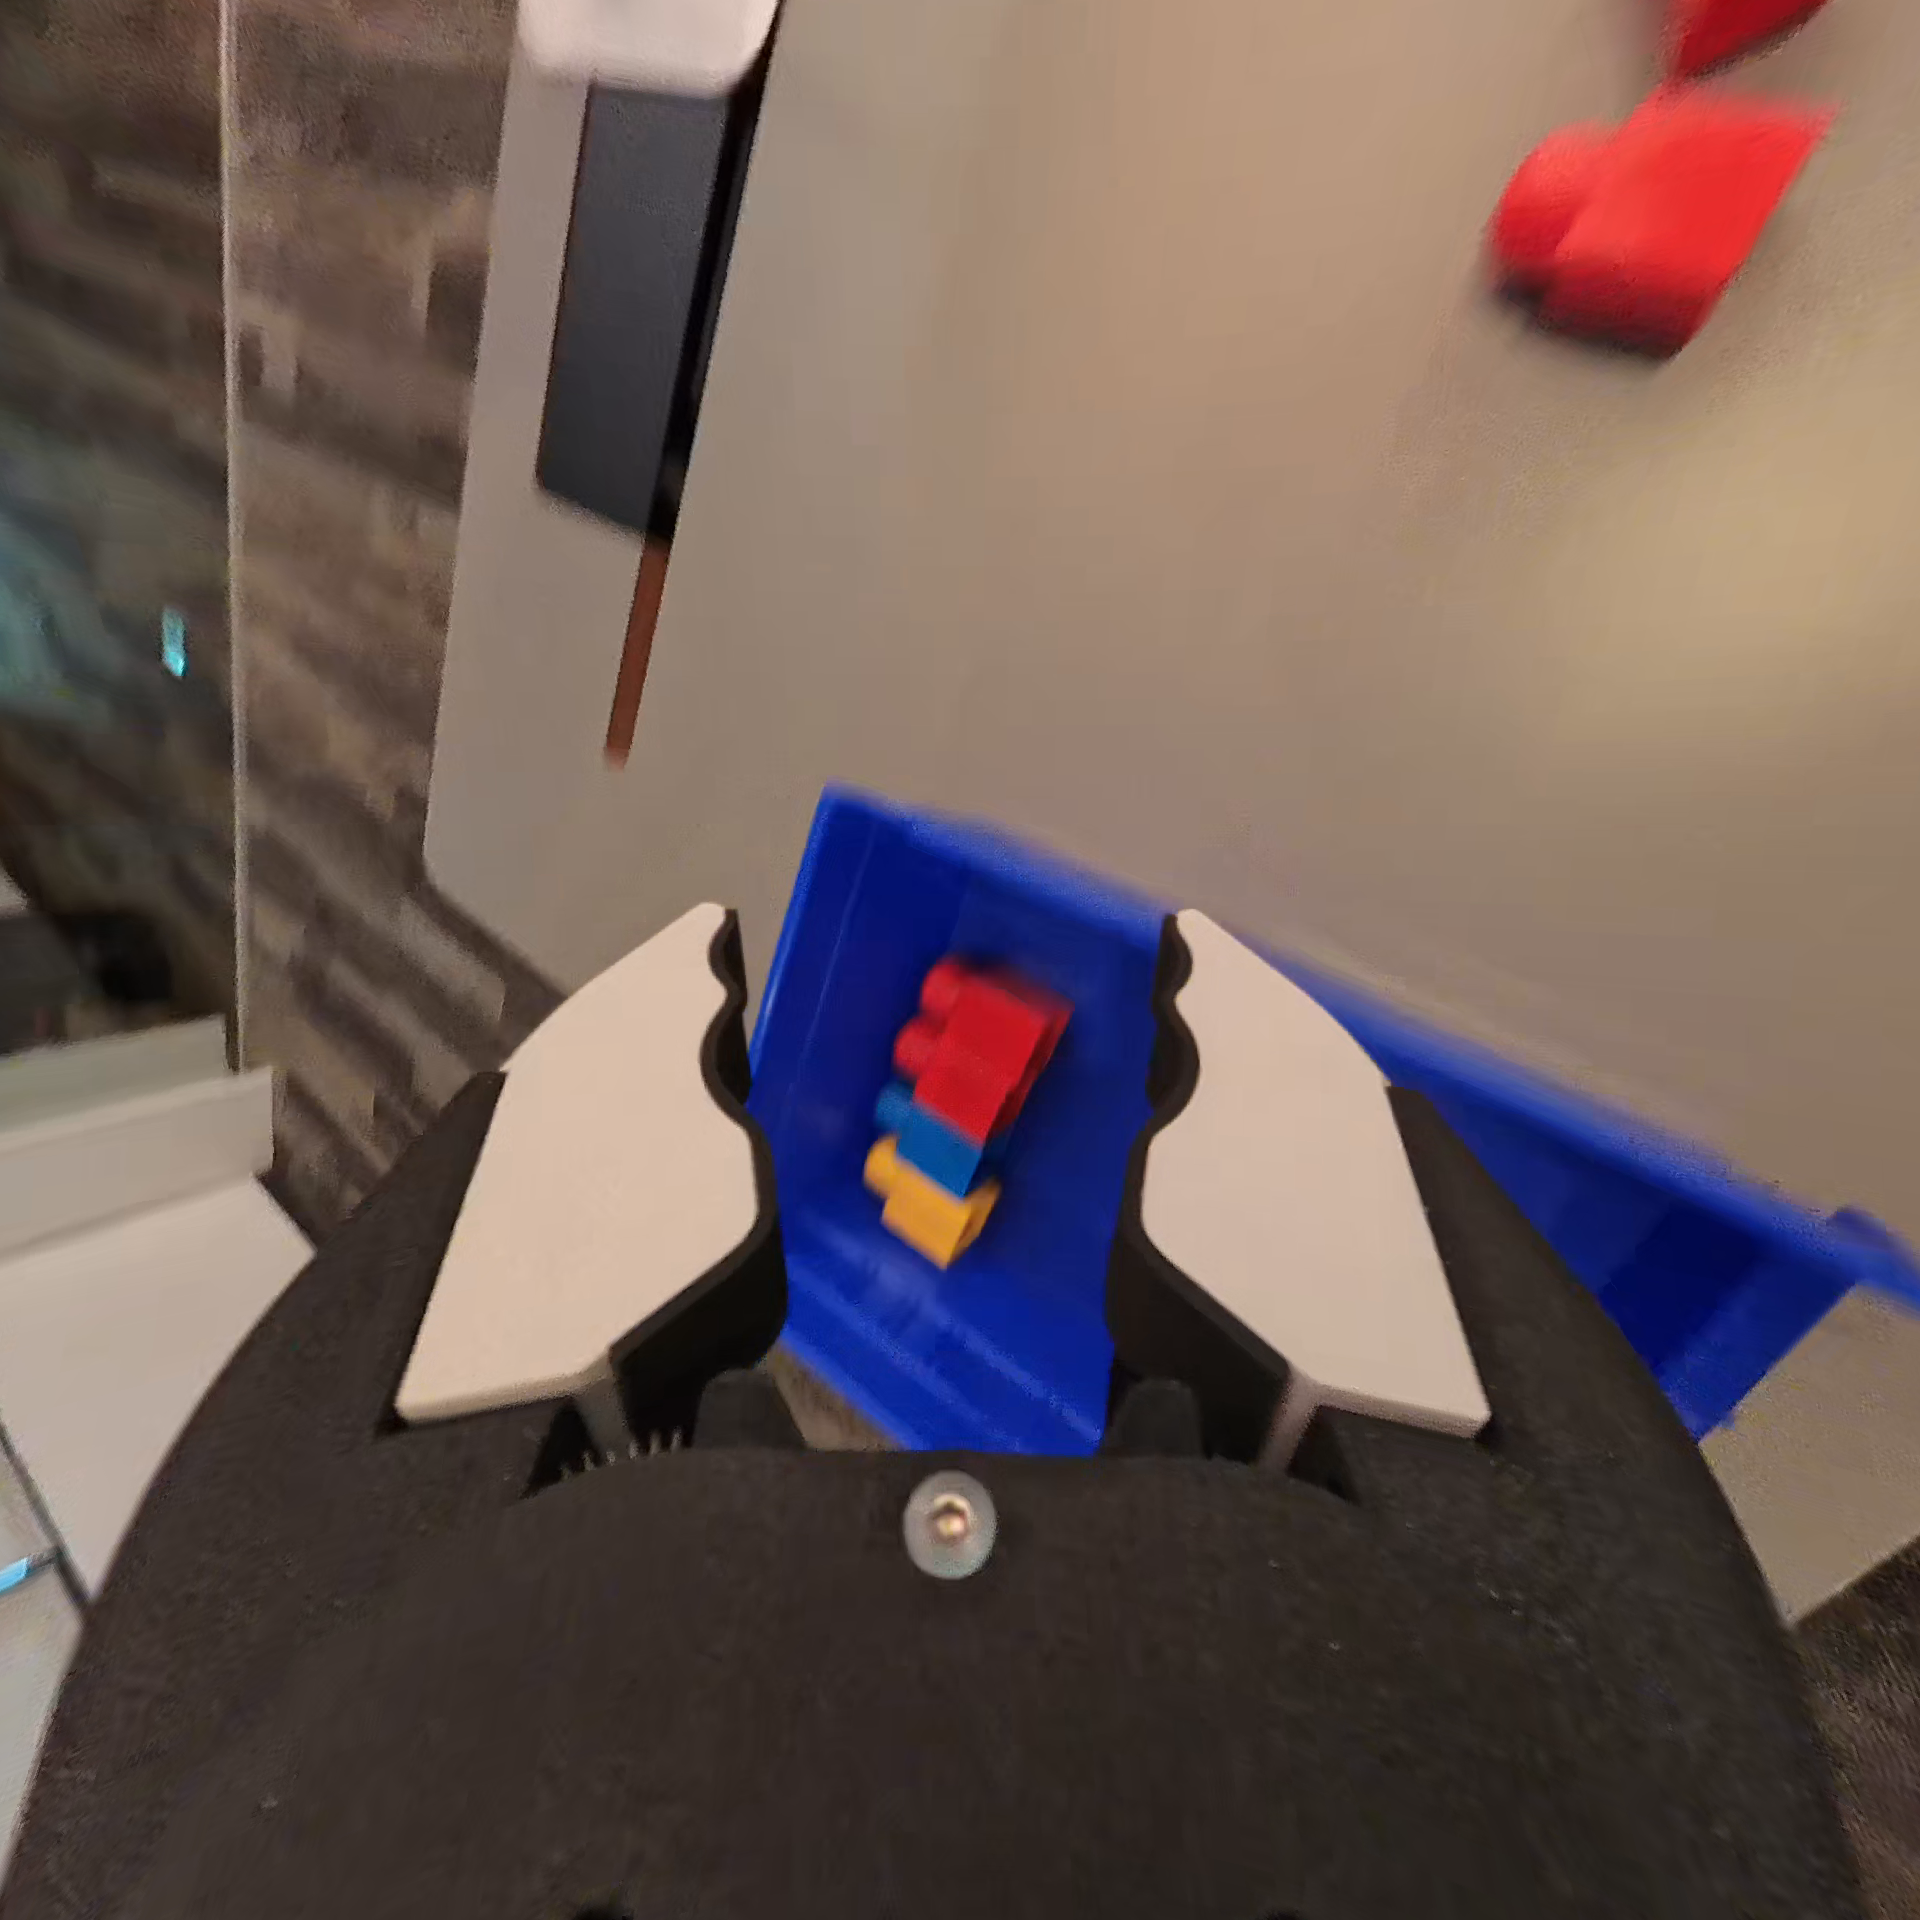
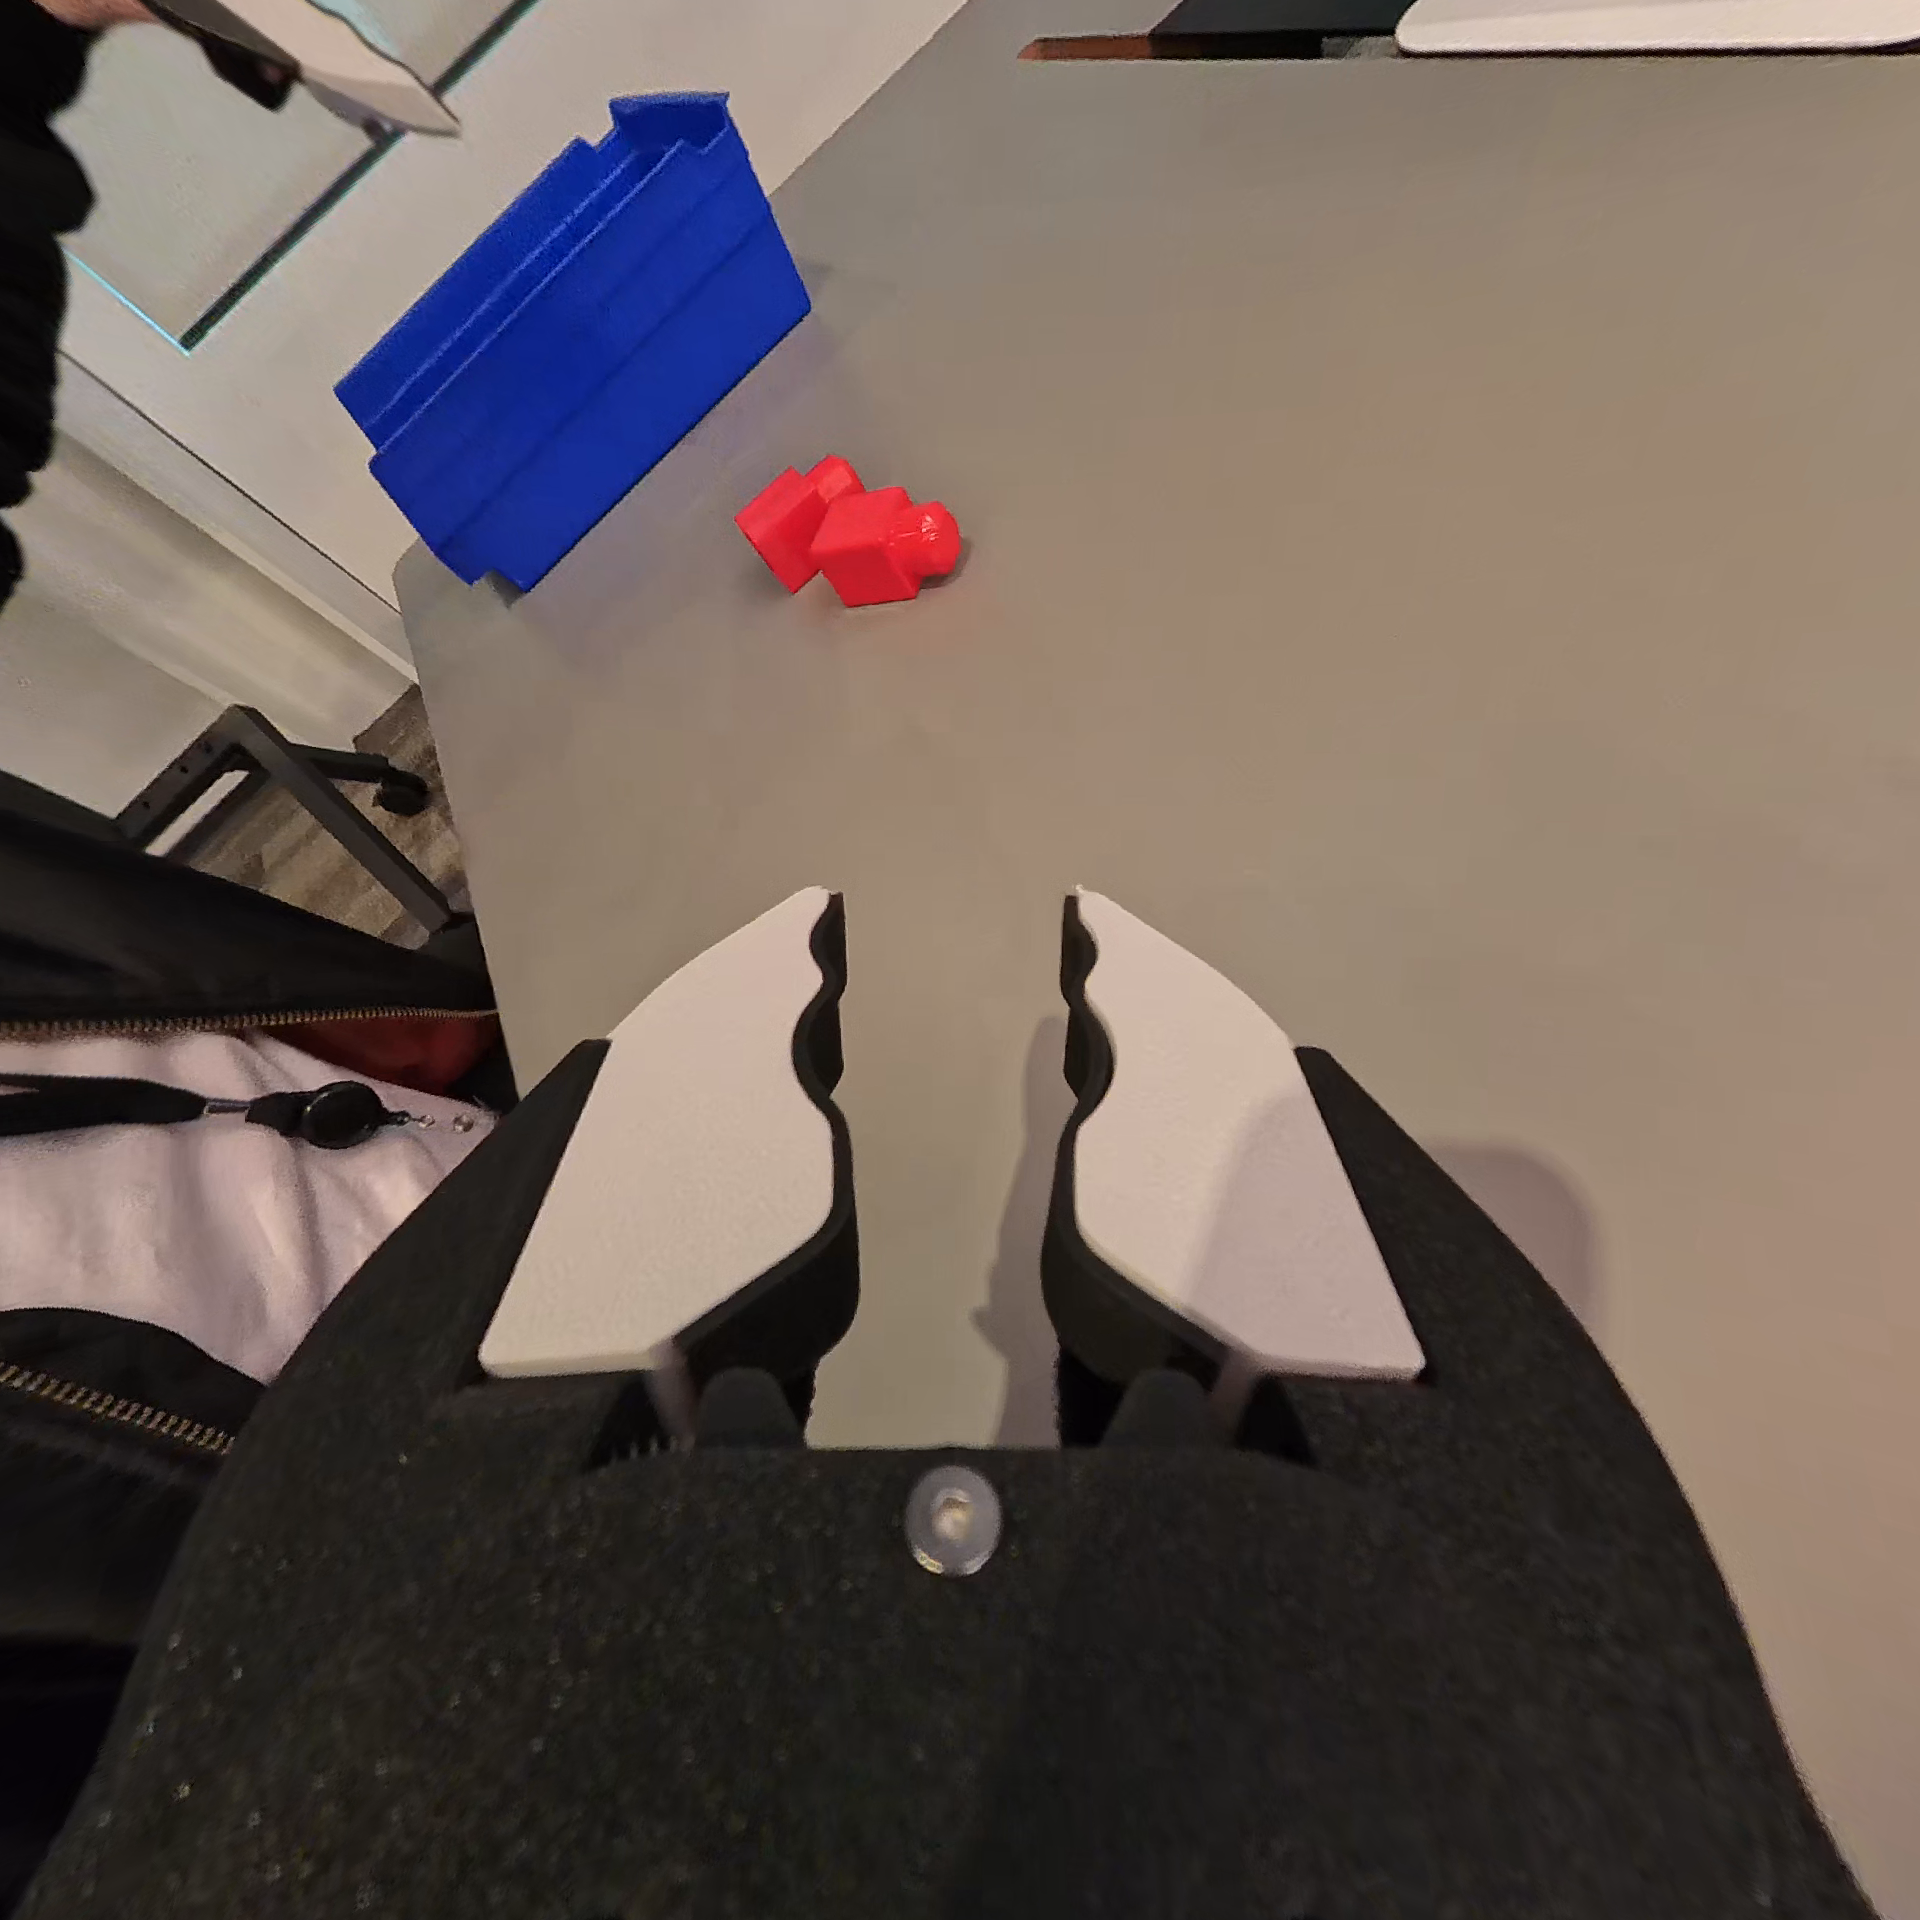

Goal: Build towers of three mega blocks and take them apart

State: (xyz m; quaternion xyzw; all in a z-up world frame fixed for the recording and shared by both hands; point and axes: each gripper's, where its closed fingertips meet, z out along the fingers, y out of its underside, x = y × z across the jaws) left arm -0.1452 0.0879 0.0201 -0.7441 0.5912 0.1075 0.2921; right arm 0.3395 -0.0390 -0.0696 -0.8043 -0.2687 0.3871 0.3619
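Note:
A blue bin (image 1: 831, 1039) stands on the grey table (image 1: 1247, 623). Inside it lie a red block (image 1: 982, 1049), a blue block (image 1: 935, 1143) and a yellow block (image 1: 930, 1210), joined in a short stack on its side. My left gripper (image 1: 951, 925) is open and empty, hovering above the bin. The view is blurred. Two loose red blocks (image 2: 847, 530) lie on the table next to the bin (image 2: 582, 353); they also show in the left wrist view (image 1: 1652, 223). My right gripper (image 2: 954, 899) is open and empty, above bare table, well short of the red blocks.
The bin sits near the table's left corner (image 2: 416, 571). Past the edge are floor and a dark table frame (image 2: 291, 790). A person's dark jacket and pale shirt (image 2: 208, 1195) are at the left. A dark flat object (image 1: 634, 291) lies at the far table edge.

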